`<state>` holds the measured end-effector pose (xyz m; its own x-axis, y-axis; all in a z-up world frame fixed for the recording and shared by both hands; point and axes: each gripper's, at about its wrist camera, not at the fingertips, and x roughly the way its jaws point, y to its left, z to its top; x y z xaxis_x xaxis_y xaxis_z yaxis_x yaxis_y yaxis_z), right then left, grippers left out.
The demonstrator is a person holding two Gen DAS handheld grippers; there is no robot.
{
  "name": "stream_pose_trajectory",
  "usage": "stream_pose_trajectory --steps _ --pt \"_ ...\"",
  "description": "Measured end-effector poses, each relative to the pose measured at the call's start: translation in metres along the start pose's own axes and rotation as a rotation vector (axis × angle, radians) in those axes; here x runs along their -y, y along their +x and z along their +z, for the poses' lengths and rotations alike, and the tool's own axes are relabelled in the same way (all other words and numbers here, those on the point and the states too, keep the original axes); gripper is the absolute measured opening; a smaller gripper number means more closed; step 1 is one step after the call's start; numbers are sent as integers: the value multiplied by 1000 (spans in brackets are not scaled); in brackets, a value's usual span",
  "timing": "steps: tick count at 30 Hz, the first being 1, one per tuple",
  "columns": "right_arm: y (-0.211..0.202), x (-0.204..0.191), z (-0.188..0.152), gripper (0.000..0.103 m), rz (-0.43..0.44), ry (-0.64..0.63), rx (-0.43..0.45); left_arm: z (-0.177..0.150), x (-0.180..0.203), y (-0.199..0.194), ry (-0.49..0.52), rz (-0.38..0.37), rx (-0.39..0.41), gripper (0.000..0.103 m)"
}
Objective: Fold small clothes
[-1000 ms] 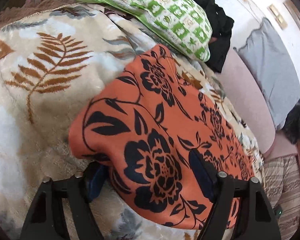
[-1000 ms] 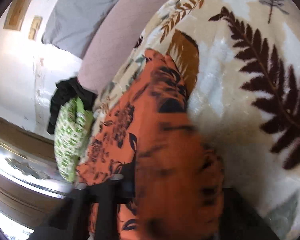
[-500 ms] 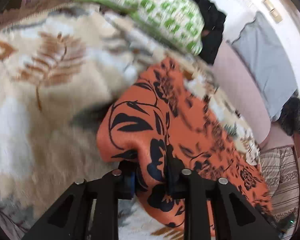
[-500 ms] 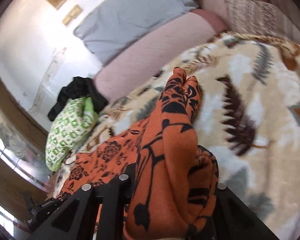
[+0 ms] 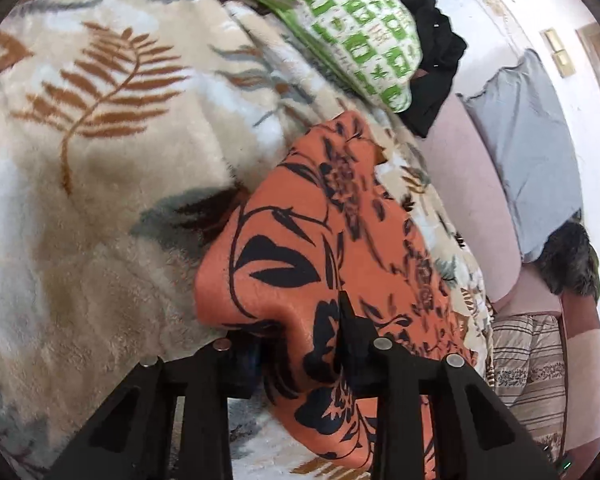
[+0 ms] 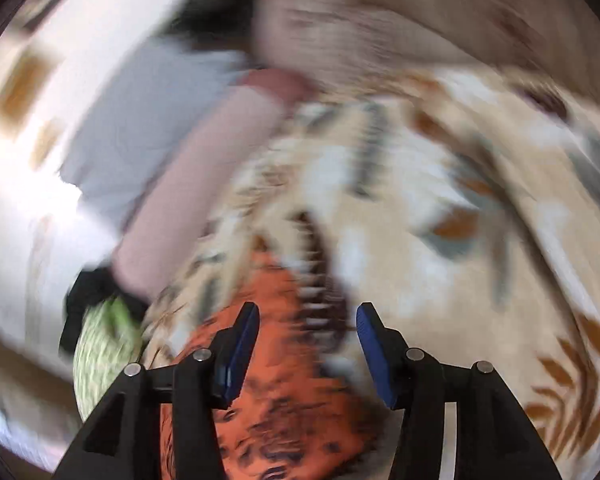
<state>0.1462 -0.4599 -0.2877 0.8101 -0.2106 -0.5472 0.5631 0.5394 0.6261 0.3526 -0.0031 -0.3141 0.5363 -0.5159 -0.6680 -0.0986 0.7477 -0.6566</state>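
The left gripper [image 5: 300, 344] is pinching the orange cloth [image 5: 320, 248] lying mid-bed [image 5: 80, 160]. The right gripper [image 6: 306, 344] is opening, holding nothing. One pinch might slip, undoing the fold.

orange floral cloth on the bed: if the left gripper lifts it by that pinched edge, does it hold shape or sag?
Probably sags: the orange floral cloth bunches into soft folds where the left gripper pinches it, so it looks floppy. It seems light, draping over the fleece leaf-print blanket without denting it. The right gripper is opening with nothing pressed between its pads, so one pinch carries it.
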Motion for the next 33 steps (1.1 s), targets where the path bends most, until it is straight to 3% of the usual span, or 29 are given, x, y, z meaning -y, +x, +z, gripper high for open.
stream_pose_trajectory --steps 1,3,5,8,12,14,16,19,24,29,31,33 --pt "6 -27 -8 49 44 -99 -42 1 1 -2 7 -10 8 28" --pt "20 -68 -31 35 95 -236 -120 4 9 -4 33 -21 26 28" --pt "41 -106 -66 34 139 -363 -222 5 16 -5 78 -20 39 28" --pt "64 -134 -112 33 176 -440 -320 6 22 -1 130 5 30 34" --pt "92 -147 -149 33 205 -437 -396 6 13 5 113 4 2 37" --pt "105 -152 -162 33 192 -449 -398 7 5 5 84 -9 -2 31" --pt "124 -143 -175 35 148 -437 -456 8 2 7 60 -20 -5 28" --pt "128 -131 -174 31 175 -375 -471 6 6 5 65 -8 14 25" --pt "128 -121 -160 30 227 -311 -538 3 34 -12 167 -24 82 23" --pt "117 -126 -157 29 282 -320 -507 -1 58 -25 292 -35 132 22" --pt "134 -117 -168 31 266 -271 -599 -5 64 -25 340 -23 146 22" --pt "135 -115 -165 31 283 -271 -611 -7 70 -27 385 -4 167 22"
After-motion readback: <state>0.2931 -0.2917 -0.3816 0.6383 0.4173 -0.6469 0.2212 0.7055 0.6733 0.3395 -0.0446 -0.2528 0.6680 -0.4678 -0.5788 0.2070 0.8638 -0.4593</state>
